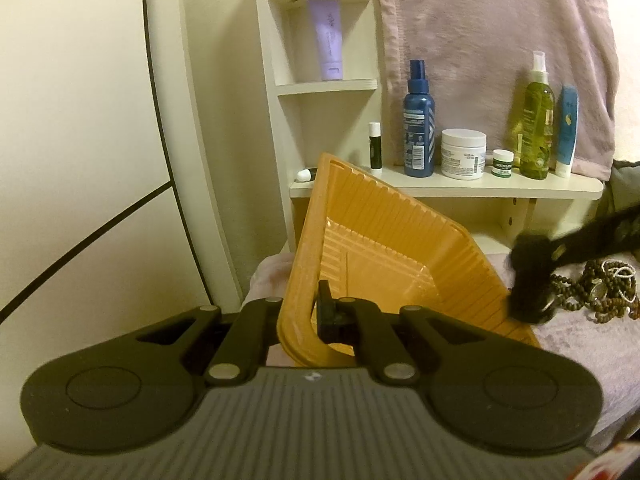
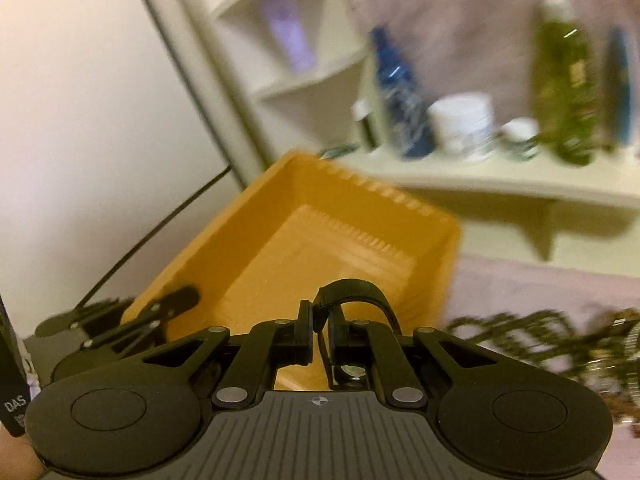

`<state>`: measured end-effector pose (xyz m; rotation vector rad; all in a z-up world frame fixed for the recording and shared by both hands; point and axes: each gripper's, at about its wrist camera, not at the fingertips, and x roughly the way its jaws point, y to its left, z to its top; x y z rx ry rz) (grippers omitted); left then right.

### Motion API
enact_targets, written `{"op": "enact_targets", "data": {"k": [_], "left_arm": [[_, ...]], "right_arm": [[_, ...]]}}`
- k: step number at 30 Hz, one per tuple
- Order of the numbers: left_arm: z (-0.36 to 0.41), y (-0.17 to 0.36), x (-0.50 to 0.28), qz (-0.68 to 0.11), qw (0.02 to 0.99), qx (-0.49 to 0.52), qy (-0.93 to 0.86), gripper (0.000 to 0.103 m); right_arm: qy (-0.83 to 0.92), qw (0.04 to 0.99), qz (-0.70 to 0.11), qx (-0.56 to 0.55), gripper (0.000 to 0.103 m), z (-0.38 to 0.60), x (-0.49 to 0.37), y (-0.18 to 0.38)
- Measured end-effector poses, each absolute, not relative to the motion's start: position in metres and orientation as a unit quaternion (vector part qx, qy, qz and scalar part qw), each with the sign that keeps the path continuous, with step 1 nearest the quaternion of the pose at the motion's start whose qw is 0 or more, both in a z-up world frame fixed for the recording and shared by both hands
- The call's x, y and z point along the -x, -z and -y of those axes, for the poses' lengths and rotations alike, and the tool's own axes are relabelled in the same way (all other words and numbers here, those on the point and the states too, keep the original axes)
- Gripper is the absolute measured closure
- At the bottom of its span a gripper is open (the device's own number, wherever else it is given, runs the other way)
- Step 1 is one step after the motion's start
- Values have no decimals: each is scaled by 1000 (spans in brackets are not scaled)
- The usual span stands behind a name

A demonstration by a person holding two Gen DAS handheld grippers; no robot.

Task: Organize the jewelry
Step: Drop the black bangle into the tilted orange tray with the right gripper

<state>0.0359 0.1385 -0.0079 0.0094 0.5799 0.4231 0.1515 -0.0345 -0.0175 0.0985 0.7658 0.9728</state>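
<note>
- Two things matter here: the orange tray (image 1: 384, 240) and the jewelry pile (image 1: 600, 292) to its right, on the lilac cloth (image 1: 580, 360).
- Your tray is tipped up on edge, its ribbed inside facing the cameras and nothing visible in it.
- Your left claw (image 1: 298, 316) is clamped on the tray's near rim, one finger inside the wall and one outside.
- Your pile is a tangle of brown bead strands with some pale beads and metal pieces; it lies just right of the tray, apart from it.
- Your right claw (image 2: 320, 322) is closed on a black strap (image 2: 352, 292) that loops up from between the fingers and curves off to the right; in its own view it sits in front of the tray's open side.
- Seen from the left wrist, your right claw (image 1: 528, 280) is a black blur over the tray's right edge, next to the beads; you cannot tell contact from that view.
- Seen from the right wrist, your left claw (image 2: 176, 300) shows at the tray's left rim, and the whole view is smeared.
- Behind the tray, a white shelf (image 1: 460, 188) carries a blue spray bottle (image 1: 419, 120), a white jar (image 1: 463, 153), a small green jar (image 1: 503, 163), a green spray bottle (image 1: 534, 120), a blue tube (image 1: 567, 132) and a lip balm (image 1: 375, 145).
- Higher up, a corner shelf holds a lilac tube (image 1: 328, 40); a pink towel (image 1: 500, 40) hangs behind the bottles.
</note>
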Motion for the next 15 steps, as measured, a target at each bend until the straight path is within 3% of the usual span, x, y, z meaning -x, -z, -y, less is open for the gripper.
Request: {"op": "enact_targets", "data": {"k": [9, 11, 13, 15], "left_arm": [[-142, 9, -35, -284, 936, 8, -210, 99], [-142, 10, -35, -284, 935, 9, -211, 98], [-142, 10, -36, -285, 935, 11, -210, 98], [-143, 10, -36, -287, 934, 13, -212, 98]], "right_arm": [[-457, 786, -415, -33, 94, 12, -158, 51], [-454, 785, -420, -36, 80, 13, -157, 52], [-453, 788, -413, -47, 50, 19, -155, 48], [-454, 790, -408, -60, 48, 25, -153, 44]]}}
